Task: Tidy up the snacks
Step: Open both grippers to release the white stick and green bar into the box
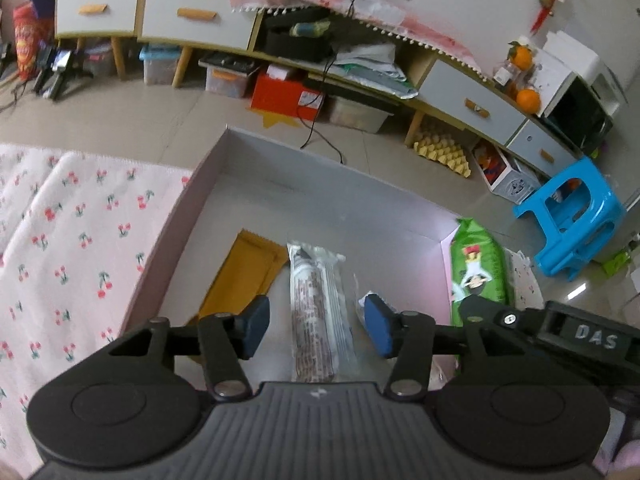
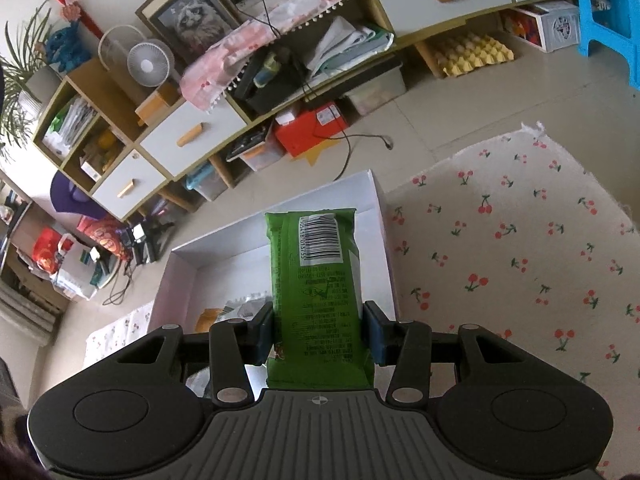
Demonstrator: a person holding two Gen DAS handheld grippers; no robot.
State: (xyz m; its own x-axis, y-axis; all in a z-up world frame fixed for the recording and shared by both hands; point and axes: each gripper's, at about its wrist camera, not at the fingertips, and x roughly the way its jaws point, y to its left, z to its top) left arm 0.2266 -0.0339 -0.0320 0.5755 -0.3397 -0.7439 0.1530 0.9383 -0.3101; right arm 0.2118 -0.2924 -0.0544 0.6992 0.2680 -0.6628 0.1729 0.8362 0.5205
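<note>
A shallow white box [image 1: 208, 164] lies on the cherry-print cloth [image 1: 80, 232]. Inside it lie a yellow snack packet [image 1: 244, 272] and a clear packet with a brown bar [image 1: 316, 312]. My left gripper [image 1: 316, 330] is open, its blue pads on either side of the clear packet, just above it. My right gripper [image 2: 318, 334] is shut on a green snack pack [image 2: 316, 288], barcode side up, held over the box's [image 2: 376, 200] right wall. The green pack [image 1: 478, 268] and the right gripper's body also show at the box's right edge in the left wrist view.
A long low cabinet [image 1: 192, 16] with drawers runs along the far wall, with storage boxes and a red box [image 1: 284, 94] under it. A blue plastic stool [image 1: 568, 216] stands on the floor to the right. A black cable [image 1: 320, 136] trails on the tiles behind the box.
</note>
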